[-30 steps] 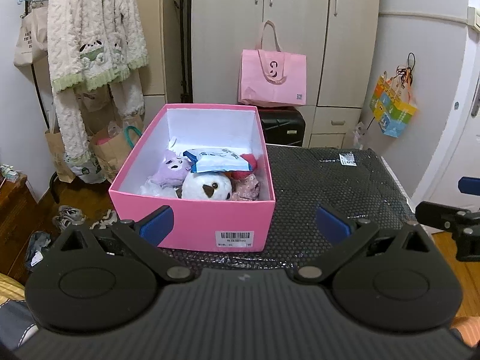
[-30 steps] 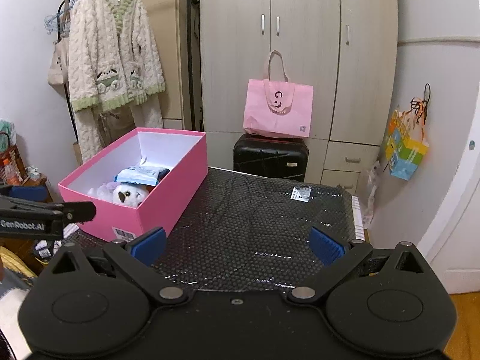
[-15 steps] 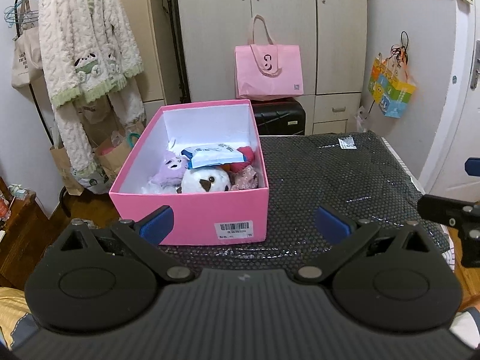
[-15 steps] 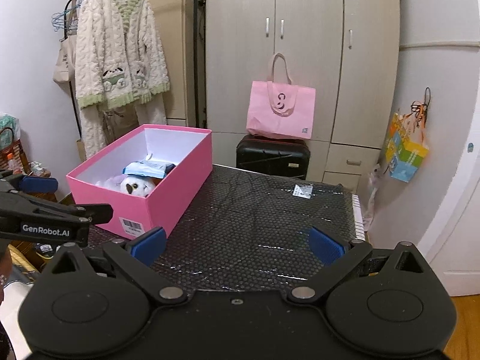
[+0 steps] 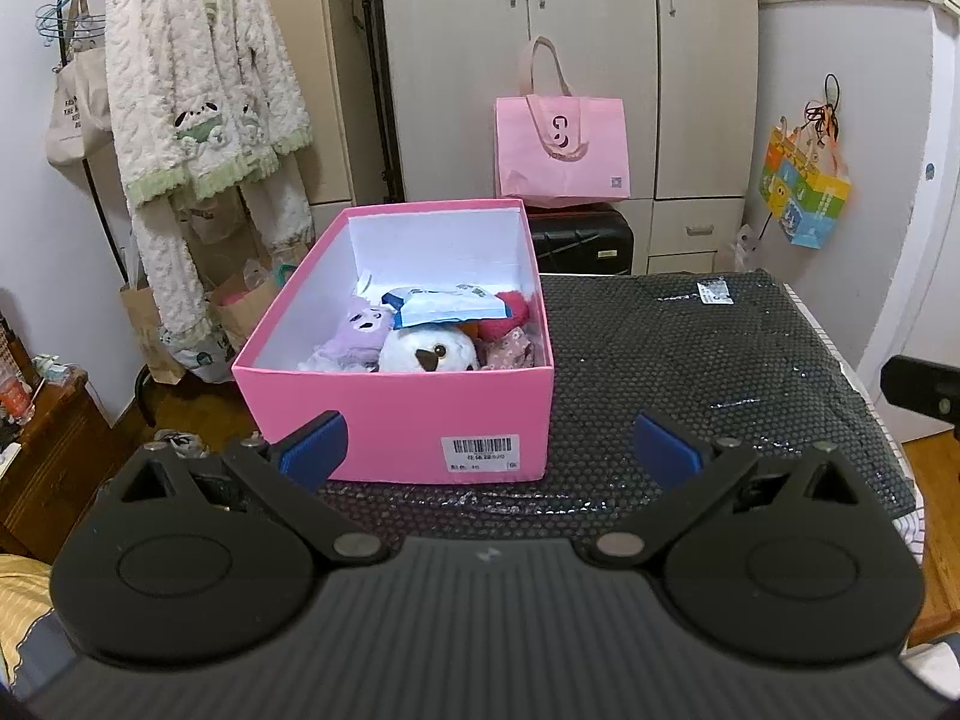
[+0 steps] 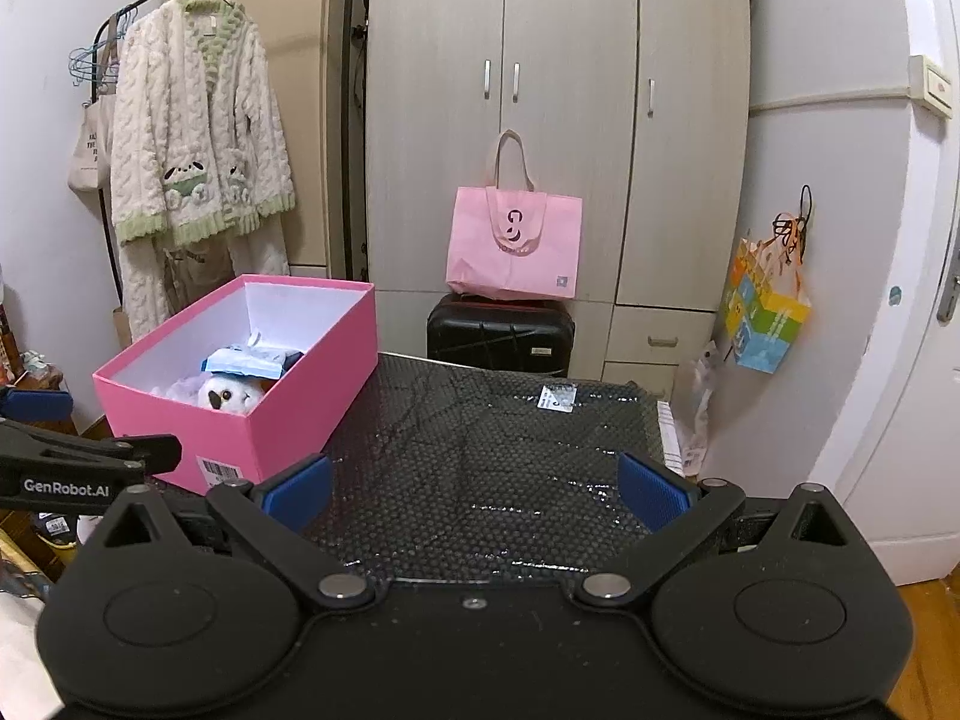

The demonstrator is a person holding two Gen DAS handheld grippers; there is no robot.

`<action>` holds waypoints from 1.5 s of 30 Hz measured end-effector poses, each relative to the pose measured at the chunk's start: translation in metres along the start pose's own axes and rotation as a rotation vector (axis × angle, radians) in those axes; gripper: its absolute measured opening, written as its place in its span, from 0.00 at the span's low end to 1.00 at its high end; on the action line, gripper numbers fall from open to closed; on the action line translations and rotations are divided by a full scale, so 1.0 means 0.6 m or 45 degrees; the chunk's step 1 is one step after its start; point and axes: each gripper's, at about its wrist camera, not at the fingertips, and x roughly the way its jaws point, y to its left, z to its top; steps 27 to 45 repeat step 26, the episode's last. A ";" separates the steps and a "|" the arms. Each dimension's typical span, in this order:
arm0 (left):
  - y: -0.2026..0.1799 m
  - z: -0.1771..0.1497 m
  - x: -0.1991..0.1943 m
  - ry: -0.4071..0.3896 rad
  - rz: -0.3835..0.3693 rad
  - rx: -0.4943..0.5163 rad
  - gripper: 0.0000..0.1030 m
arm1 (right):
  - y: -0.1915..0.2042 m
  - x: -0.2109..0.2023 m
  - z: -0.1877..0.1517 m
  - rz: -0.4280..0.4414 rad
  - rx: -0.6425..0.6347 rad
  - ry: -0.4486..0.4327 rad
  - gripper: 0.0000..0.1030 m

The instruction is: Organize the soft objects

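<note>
A pink open box (image 5: pixel 396 420) stands on the left of the black bubble-wrap table top (image 5: pixel 690 360). It holds a white plush (image 5: pixel 429 351), a purple plush (image 5: pixel 357 330), a red plush (image 5: pixel 507 315), a patterned pink cloth item (image 5: pixel 510 354) and a blue-white packet (image 5: pixel 447 306) on top. My left gripper (image 5: pixel 489 450) is open and empty, in front of the box. My right gripper (image 6: pixel 474 483) is open and empty, over the table to the right of the box (image 6: pixel 258 396). The left gripper shows at the right wrist view's left edge (image 6: pixel 78 468).
A small label (image 6: pixel 558 399) lies at the table's far side. Behind the table stand a black suitcase (image 6: pixel 501 333) with a pink tote bag (image 6: pixel 516 246) on it and a wardrobe (image 6: pixel 558 120). A fleece robe (image 6: pixel 192 150) hangs at left. A colourful bag (image 6: pixel 765 312) hangs at right.
Both grippers have pulled back and risen a little from the table; the box looks smaller and farther. Both stay open and empty. The box's contents have not moved.
</note>
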 end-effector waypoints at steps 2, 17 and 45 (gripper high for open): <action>0.000 -0.001 -0.002 -0.001 0.002 0.002 1.00 | 0.000 0.000 -0.001 0.000 -0.001 0.000 1.00; 0.003 -0.002 -0.005 -0.021 0.027 -0.014 1.00 | -0.007 -0.007 -0.012 -0.112 -0.005 -0.047 1.00; -0.007 -0.002 -0.003 -0.019 0.042 0.009 1.00 | -0.015 -0.001 -0.014 -0.112 0.003 -0.038 1.00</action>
